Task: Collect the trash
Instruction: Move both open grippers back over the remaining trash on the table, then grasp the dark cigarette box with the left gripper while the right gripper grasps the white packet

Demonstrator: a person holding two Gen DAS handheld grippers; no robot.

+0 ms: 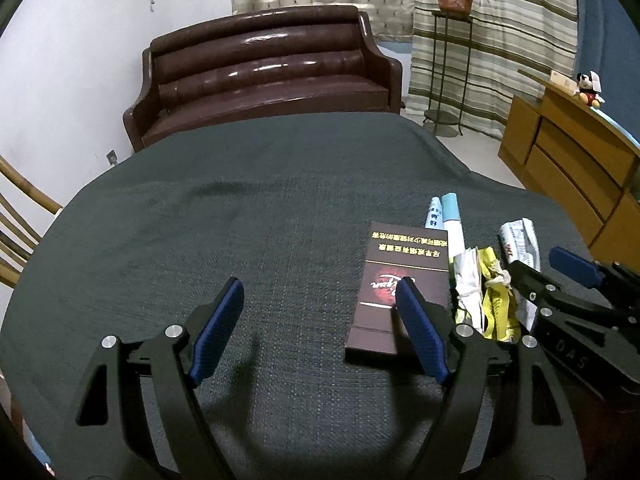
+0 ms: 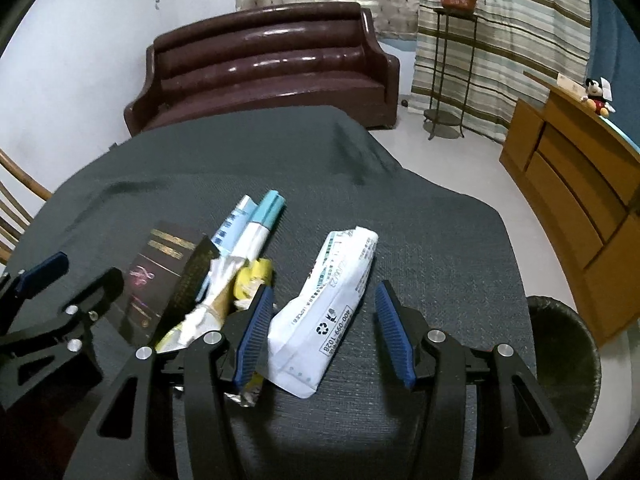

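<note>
A dark cigarette box (image 1: 404, 248) lies on the dark green tablecloth (image 1: 200, 220). Beside it are blue-and-white wrappers (image 1: 452, 220), a yellow wrapper (image 1: 496, 304) and a white packet (image 1: 520, 240). My left gripper (image 1: 320, 284) is open over bare cloth, its right finger overlapping the box's edge. In the right wrist view the white packet (image 2: 328, 300) lies between the fingers of my right gripper (image 2: 324, 288). That gripper is open: the left pad is at the packet's edge and the right pad stands clear. The box (image 2: 160, 264) and wrappers (image 2: 248, 232) are to its left.
A black-lined trash bin (image 2: 560, 360) stands on the floor by the table's right edge. A brown leather sofa (image 1: 264, 68) is behind the table, with a plant stand (image 1: 448, 72) and a wooden cabinet (image 1: 568, 160) to the right and a wooden chair (image 1: 16, 224) to the left.
</note>
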